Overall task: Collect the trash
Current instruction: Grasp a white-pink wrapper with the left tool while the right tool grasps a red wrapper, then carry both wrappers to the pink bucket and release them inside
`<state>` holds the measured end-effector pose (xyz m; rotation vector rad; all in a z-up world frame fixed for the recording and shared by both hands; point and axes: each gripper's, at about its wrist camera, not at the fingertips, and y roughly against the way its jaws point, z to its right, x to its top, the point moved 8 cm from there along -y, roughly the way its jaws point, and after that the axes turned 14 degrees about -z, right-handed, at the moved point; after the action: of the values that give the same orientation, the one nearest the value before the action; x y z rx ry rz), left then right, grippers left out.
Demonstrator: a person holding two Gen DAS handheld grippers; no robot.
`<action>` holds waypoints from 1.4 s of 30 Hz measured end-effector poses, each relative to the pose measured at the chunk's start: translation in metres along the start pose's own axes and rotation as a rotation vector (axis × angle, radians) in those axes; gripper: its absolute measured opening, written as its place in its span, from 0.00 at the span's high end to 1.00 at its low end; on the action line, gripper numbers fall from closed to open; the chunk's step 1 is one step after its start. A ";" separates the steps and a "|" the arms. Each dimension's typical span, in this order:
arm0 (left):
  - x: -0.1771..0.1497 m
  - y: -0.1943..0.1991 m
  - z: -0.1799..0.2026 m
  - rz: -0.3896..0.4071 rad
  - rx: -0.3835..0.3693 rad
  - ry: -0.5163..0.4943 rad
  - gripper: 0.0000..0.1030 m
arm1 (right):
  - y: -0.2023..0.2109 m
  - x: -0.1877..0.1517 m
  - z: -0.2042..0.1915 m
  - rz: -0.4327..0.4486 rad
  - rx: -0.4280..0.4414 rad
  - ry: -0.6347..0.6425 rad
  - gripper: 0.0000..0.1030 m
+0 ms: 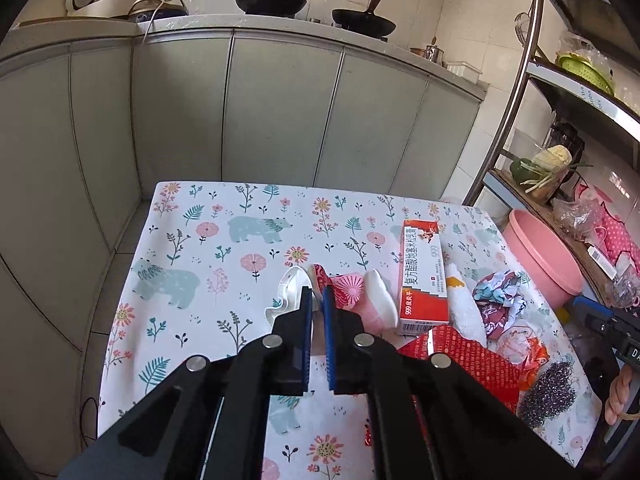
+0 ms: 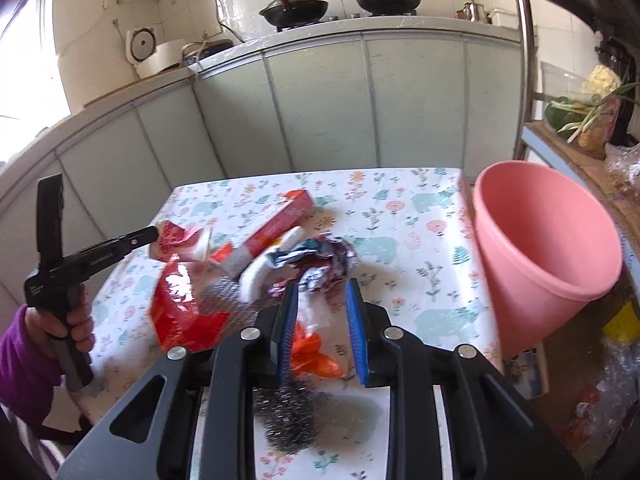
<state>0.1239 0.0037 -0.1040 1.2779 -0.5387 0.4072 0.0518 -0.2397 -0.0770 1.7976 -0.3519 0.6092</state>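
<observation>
Your left gripper (image 1: pixel 318 300), low centre of its frame, has its pads nearly pressed together at the near edge of the red-and-pink wrapper (image 1: pixel 346 290); a sliver seems to sit between them, though you cannot tell for sure that it is pinched. Your right gripper (image 2: pixel 322 304) is spread, with nothing between its pads, over the orange wrapper (image 2: pixel 316 354) and the steel scourer (image 2: pixel 288 420) at lower centre. Trash lies heaped mid-table (image 1: pixel 224 240): the box (image 1: pixel 422 276) right of centre, the crumpled foil (image 1: pixel 500 292) beside it, the red packet (image 1: pixel 472 356) below. The pink bucket (image 2: pixel 548 240) waits off the table's right edge (tilted toward you). Wrappers are likely light, limp and slippery, so take a bunched fold, not a flat face. The box looks stiff; grip across its narrow sides. The scourer should be springy and snag easily.
</observation>
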 end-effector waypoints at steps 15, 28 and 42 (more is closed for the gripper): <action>-0.005 0.052 -0.005 0.086 0.006 0.011 0.95 | -0.031 -0.009 -0.125 -0.159 0.228 0.351 0.60; -0.012 0.058 -0.018 0.087 -0.011 0.050 0.95 | -0.075 -0.023 -0.118 -0.173 -0.055 0.512 0.60; -0.006 0.069 -0.009 0.110 -0.013 0.033 0.96 | -0.054 -0.002 -0.090 -0.139 0.128 0.271 0.90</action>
<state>0.0811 0.0298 -0.0553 1.2302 -0.5845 0.5146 0.0587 -0.1378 -0.1016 1.8142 -0.0039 0.7796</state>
